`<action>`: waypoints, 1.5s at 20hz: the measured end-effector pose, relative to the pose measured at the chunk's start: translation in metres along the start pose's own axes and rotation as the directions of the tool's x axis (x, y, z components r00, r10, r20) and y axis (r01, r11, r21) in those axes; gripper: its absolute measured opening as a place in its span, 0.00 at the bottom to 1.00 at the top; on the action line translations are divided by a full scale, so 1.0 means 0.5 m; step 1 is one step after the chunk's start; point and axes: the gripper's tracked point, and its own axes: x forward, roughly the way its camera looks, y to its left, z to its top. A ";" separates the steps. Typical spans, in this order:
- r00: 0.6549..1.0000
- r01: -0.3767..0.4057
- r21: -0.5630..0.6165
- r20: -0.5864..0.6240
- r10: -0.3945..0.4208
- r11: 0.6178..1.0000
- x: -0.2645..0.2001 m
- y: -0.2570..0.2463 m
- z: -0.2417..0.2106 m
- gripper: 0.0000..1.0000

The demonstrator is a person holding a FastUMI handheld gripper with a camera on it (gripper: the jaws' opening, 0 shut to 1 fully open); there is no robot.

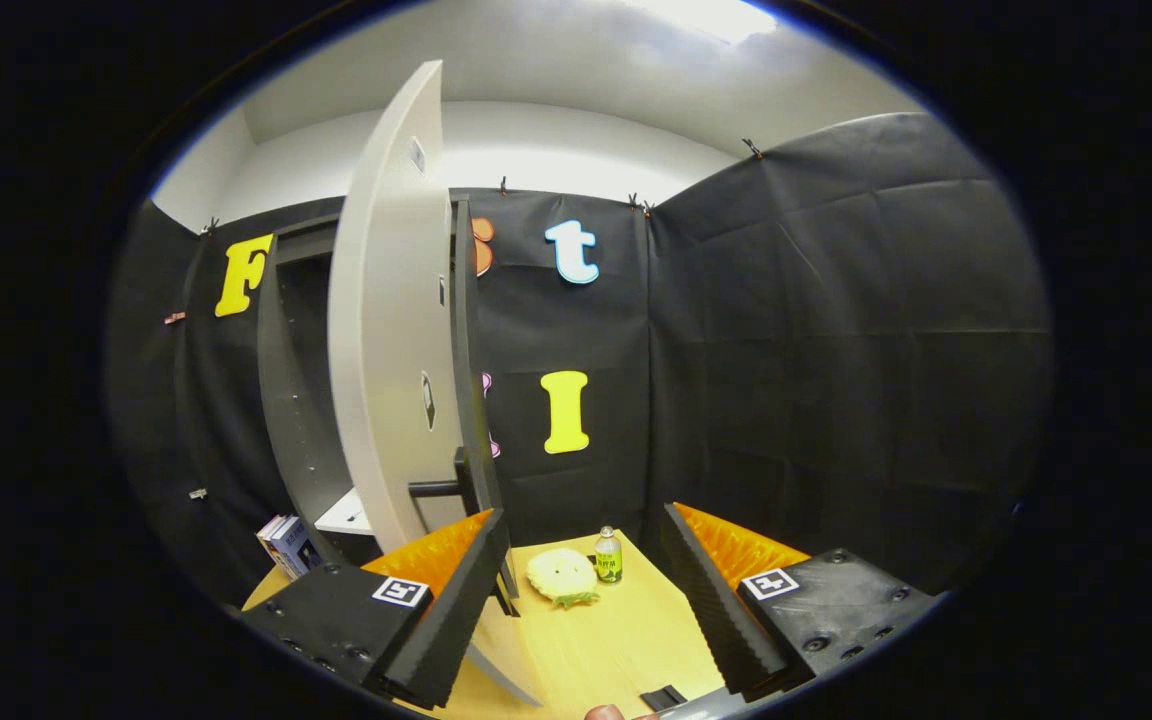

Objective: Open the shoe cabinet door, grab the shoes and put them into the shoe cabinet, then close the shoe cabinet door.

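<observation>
Wood surface: pale table (626, 640) spreads under and ahead of the tool.
Tool: tool (584, 585) has its fingers spread wide, gripping nothing; the table shows in the gap between them.
Fingertip: a bit of a person's finger (604, 712) shows just behind the tool.
Black clip: small dark piece (663, 697) lies on the table beside the right finger's base.
Shoe: fluffy yellow slipper (562, 577) lies on the table just ahead of the fingers, right of the cabinet door's lower edge.
Bottle: small green bottle (608, 556) stands upright, touching or just beside the slipper's far right side.
Door: light grey cabinet door (391, 340) stands swung open, its edge facing us, a dark handle (441, 487) near its lower part; the left finger crosses in front of its bottom.
Cabinet: dark shoe cabinet (291, 380) is open behind the door, with a white shelf (348, 515) low inside.
Books: a few books (286, 545) lean left of the door, below the cabinet.
</observation>
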 end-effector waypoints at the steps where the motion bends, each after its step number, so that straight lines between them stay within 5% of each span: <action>1: 1.000 -0.009 0.000 -0.010 0.009 1.000 0.003 0.006 -0.010 0.98; 10: 0.998 -0.052 0.009 -0.032 0.053 0.999 0.002 0.056 -0.021 0.97; 30: 0.981 -0.185 0.024 -0.061 0.186 0.982 -0.035 0.349 -0.064 0.98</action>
